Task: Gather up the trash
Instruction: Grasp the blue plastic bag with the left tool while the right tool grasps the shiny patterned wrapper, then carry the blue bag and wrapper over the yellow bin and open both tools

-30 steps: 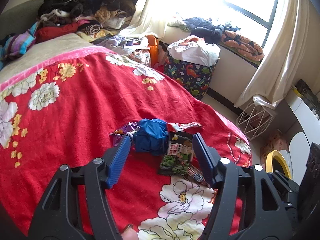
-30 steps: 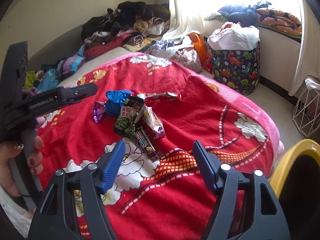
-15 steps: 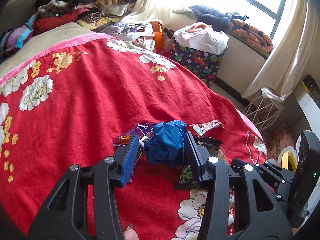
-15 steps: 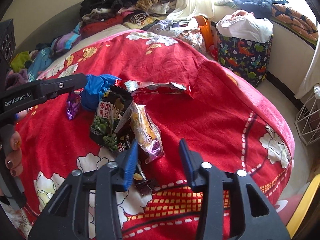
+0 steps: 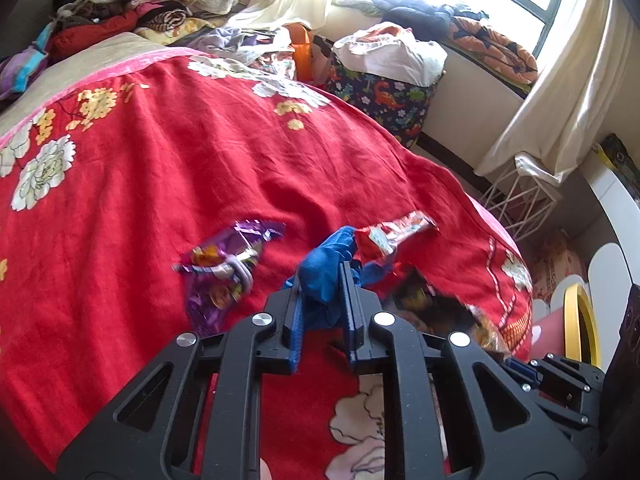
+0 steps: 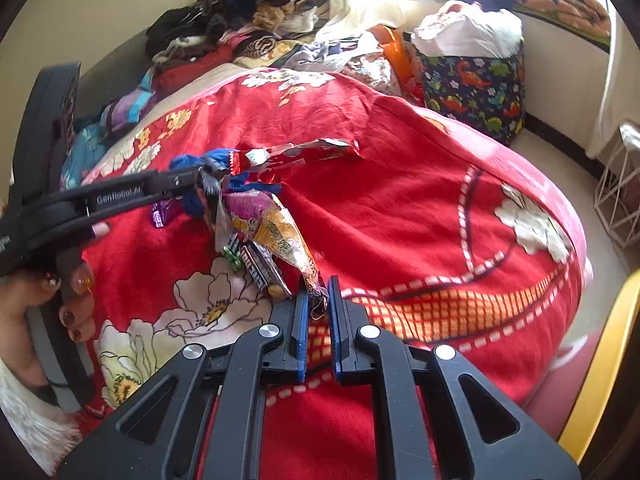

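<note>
Trash lies in a small heap on the red blanket (image 5: 168, 184), near its window-side edge. A second ago both claws stood wide above that heap; both have just been closing. The left gripper (image 5: 323, 280) is now clenched on the blue bag (image 5: 326, 270) at the heap's far end. The right gripper (image 6: 318, 300) pinches the tail of the orange wrapper (image 6: 276, 232) at the near end. The purple wrapper (image 5: 224, 276) and the red wrapper (image 5: 396, 230) beside the heap lie loose. Two pieces look ready to lift; more remain.
</note>
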